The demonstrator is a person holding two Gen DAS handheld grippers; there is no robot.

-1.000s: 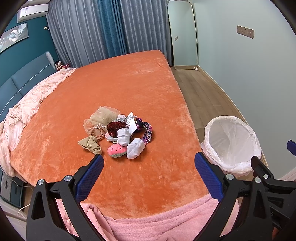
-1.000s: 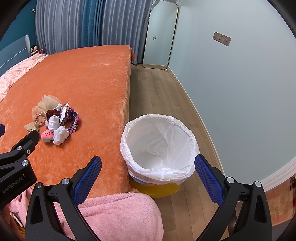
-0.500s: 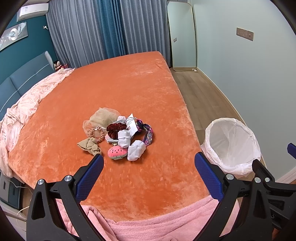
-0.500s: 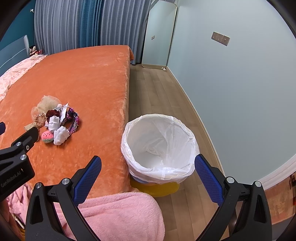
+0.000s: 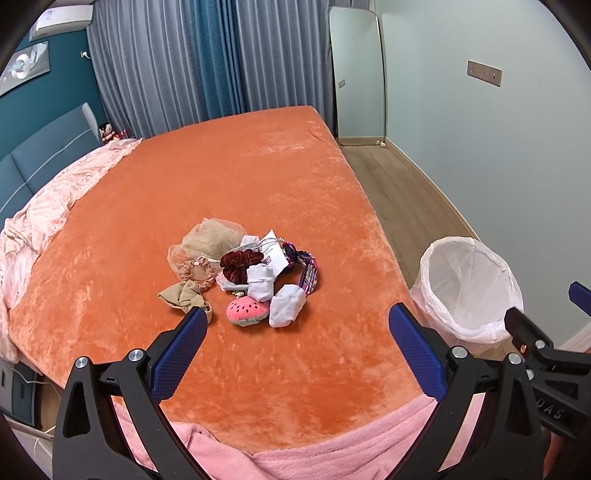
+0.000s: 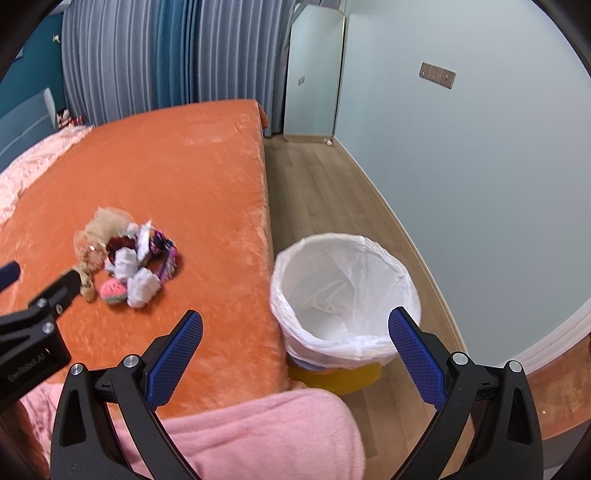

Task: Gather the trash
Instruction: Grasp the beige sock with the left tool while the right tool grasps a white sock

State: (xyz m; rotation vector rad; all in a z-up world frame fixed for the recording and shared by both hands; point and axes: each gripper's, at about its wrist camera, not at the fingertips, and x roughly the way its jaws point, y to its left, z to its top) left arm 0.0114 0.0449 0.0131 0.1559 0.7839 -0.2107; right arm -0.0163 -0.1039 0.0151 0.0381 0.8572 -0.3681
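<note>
Home bedroom. Evidence: large bed under an orange plush cover, pink quilt bunched along its left edge, padded blue headboard on a teal wall. Full-length grey and blue curtains, standing mirror leaning in the far corner, wall-mounted air conditioner, wood-plank floor.

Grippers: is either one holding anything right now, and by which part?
Nothing is held. The left gripper and right gripper are both open and empty; the pile of small items lies untouched on the bed.
</note>
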